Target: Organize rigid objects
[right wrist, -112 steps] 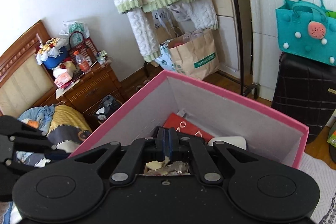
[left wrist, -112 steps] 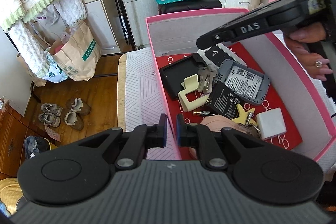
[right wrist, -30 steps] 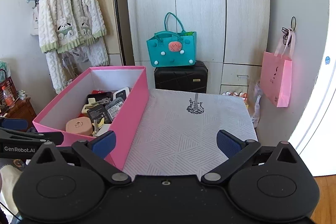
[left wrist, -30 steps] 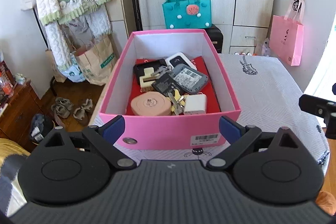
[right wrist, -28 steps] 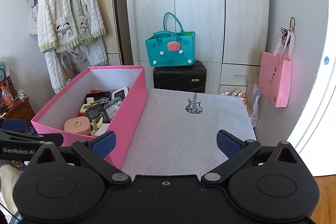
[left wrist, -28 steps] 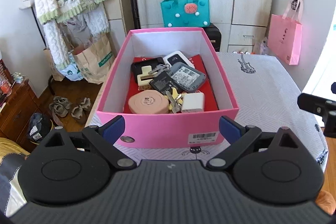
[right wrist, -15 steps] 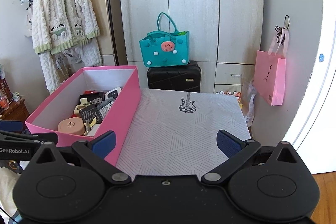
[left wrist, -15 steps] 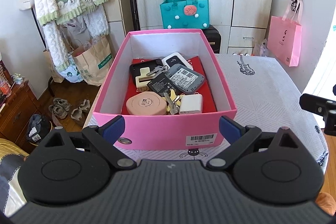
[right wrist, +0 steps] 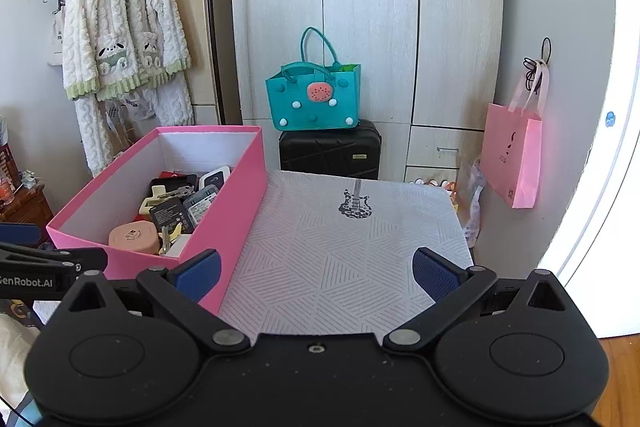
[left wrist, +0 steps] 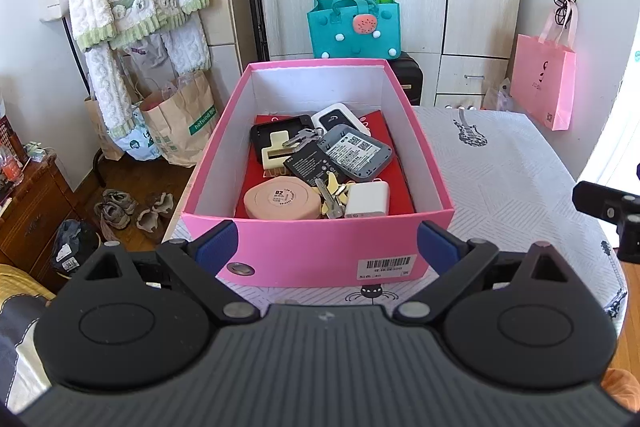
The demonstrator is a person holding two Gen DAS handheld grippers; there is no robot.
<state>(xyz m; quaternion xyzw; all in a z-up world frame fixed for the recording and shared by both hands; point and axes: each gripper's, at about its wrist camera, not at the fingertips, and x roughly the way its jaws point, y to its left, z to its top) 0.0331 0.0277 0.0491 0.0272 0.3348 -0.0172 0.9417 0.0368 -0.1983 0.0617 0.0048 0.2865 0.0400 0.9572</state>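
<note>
A pink box [left wrist: 320, 255] stands on the patterned table, also in the right wrist view [right wrist: 240, 203]. It holds a round pink case [left wrist: 282, 203], a white charger [left wrist: 367, 199], keys [left wrist: 330, 193], a grey router [left wrist: 354, 153], a black battery [left wrist: 308, 165], a cream clip [left wrist: 274, 151] and other small items. My left gripper [left wrist: 326, 247] is open and empty, just in front of the box's near wall. My right gripper [right wrist: 316, 273] is open and empty over the table, right of the box.
The white patterned tablecloth [right wrist: 344, 251] lies right of the box. Beyond the table stand a teal bag [right wrist: 316, 99] on a black suitcase [right wrist: 330, 151], a wardrobe, and a pink bag [right wrist: 514, 159] on the wall. A clothes rack and paper bags [left wrist: 180, 115] are at left.
Both grippers have drawn back from inside the box and opened. Over the last second they drifted slightly further back; the box contents are unchanged.
</note>
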